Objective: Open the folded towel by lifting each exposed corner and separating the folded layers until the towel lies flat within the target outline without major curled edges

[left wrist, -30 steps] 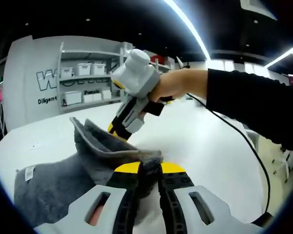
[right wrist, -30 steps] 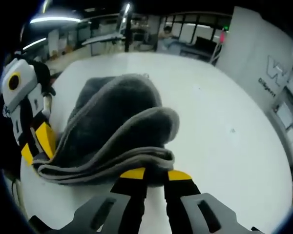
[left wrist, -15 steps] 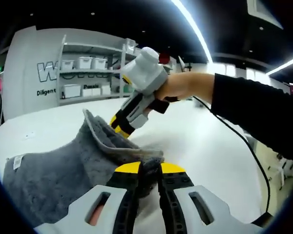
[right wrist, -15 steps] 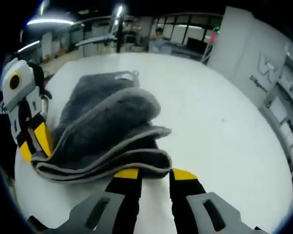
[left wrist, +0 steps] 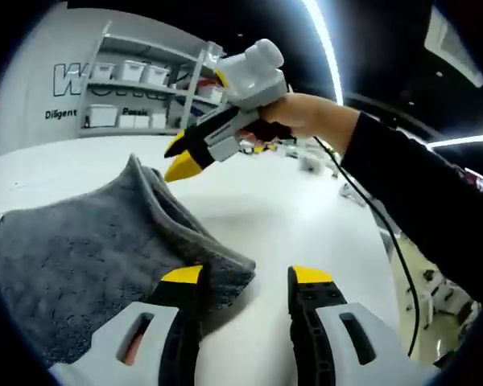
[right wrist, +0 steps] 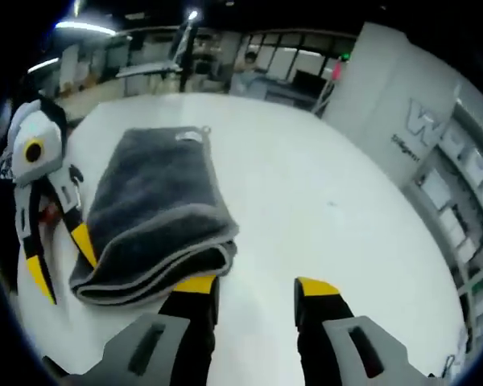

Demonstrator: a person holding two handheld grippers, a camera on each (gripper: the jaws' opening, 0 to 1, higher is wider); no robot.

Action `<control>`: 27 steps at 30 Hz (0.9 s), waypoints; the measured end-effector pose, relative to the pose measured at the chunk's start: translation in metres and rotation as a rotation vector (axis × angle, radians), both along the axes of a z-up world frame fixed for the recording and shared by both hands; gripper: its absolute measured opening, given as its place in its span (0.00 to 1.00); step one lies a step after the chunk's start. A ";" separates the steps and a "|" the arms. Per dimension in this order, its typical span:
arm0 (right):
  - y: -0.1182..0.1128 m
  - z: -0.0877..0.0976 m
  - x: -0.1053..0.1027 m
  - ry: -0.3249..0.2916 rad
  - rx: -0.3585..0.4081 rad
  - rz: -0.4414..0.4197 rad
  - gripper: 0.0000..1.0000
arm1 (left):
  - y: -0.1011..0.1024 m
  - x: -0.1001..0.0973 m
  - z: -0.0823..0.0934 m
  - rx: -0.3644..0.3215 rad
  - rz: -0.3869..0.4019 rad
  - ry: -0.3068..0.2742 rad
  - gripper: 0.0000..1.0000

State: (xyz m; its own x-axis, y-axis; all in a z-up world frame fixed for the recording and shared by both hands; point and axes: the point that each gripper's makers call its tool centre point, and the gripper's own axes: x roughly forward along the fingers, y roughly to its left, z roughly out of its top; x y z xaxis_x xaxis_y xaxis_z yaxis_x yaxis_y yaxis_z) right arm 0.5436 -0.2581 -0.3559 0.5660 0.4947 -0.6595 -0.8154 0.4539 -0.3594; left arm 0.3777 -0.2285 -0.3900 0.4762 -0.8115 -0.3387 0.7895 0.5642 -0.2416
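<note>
Lying still folded on the white worktop (right wrist: 306, 201), the grey towel (right wrist: 157, 205) sits at ten o'clock of the right hand-held gripper (right wrist: 248, 286). It and the left hand-held gripper (left wrist: 248, 276) gape empty; regrasping could pinch several layers together.

Both tools, left (left wrist: 245, 277) & right (right wrist: 249, 285), let go of towel (right wrist: 157, 213); it's dropped flat, folded.

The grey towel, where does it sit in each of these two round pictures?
Left gripper view: the grey towel fills the lower left, one corner lying beside this view's own left tong.
Right gripper view: the towel lies left of centre, still folded, its near edge just above this view's own tongs.
Shared landmark: the white table under the towel.
</note>
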 end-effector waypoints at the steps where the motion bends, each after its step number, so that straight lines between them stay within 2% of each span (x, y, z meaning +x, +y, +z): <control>1: -0.003 0.002 0.003 -0.025 -0.021 -0.014 0.46 | -0.001 -0.001 0.000 -0.001 -0.007 0.003 0.47; 3: -0.002 0.007 0.003 -0.043 -0.026 -0.023 0.52 | -0.004 -0.003 0.000 -0.010 -0.022 0.010 0.52; 6: -0.002 0.016 0.007 -0.077 -0.021 -0.039 0.60 | -0.004 -0.002 0.001 -0.012 -0.024 0.009 0.52; 10: -0.005 0.025 0.011 -0.112 -0.035 -0.063 0.64 | 0.004 0.002 0.008 -0.019 0.002 -0.012 0.52; 11: -0.006 0.031 0.013 -0.122 0.003 -0.116 0.68 | 0.010 0.006 0.012 -0.017 0.024 -0.048 0.52; 13: -0.007 0.046 0.018 -0.108 0.136 -0.250 0.90 | 0.024 0.014 0.025 -0.028 0.063 -0.137 0.58; 14: -0.007 0.053 0.020 -0.096 0.201 -0.305 1.00 | 0.028 0.016 0.029 -0.037 0.072 -0.152 0.63; 15: -0.008 0.065 0.021 -0.129 0.224 -0.305 0.95 | 0.034 0.017 0.037 -0.079 0.077 -0.159 0.71; 16: -0.003 0.075 0.020 -0.145 0.286 -0.317 1.00 | 0.042 0.020 0.043 -0.111 0.102 -0.149 0.80; 17: -0.002 0.085 0.018 -0.171 0.326 -0.325 1.00 | 0.051 0.026 0.049 -0.129 0.142 -0.160 0.90; 18: -0.002 0.090 0.014 -0.173 0.355 -0.343 1.00 | 0.060 0.031 0.058 -0.146 0.165 -0.198 1.00; 20: 0.000 0.102 0.009 -0.188 0.405 -0.357 1.00 | 0.083 0.040 0.070 -0.111 0.215 -0.272 1.00; 21: 0.002 0.111 0.005 -0.216 0.431 -0.357 1.00 | 0.095 0.045 0.076 -0.079 0.246 -0.319 1.00; 22: 0.002 0.115 0.002 -0.231 0.436 -0.355 1.00 | 0.098 0.047 0.078 -0.069 0.249 -0.335 1.00; 23: 0.003 0.119 -0.001 -0.246 0.441 -0.353 1.00 | 0.111 0.052 0.084 -0.034 0.268 -0.376 1.00; 25: 0.006 0.127 -0.008 -0.274 0.437 -0.344 1.00 | 0.134 0.059 0.089 0.062 0.299 -0.414 1.00; 26: 0.008 0.131 -0.013 -0.291 0.434 -0.343 1.00 | 0.143 0.059 0.096 0.076 0.291 -0.435 0.99; 27: 0.010 0.134 -0.018 -0.304 0.430 -0.337 1.00 | 0.149 0.058 0.103 0.055 0.297 -0.438 0.96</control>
State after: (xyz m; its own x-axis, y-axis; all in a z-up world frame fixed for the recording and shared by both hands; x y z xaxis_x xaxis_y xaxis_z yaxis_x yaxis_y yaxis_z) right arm 0.5260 -0.2482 -0.2222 0.8682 0.4419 -0.2256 -0.4923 0.8239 -0.2809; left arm 0.4361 -0.0795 -0.2870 0.7894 -0.6067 -0.0942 0.6139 0.7815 0.1112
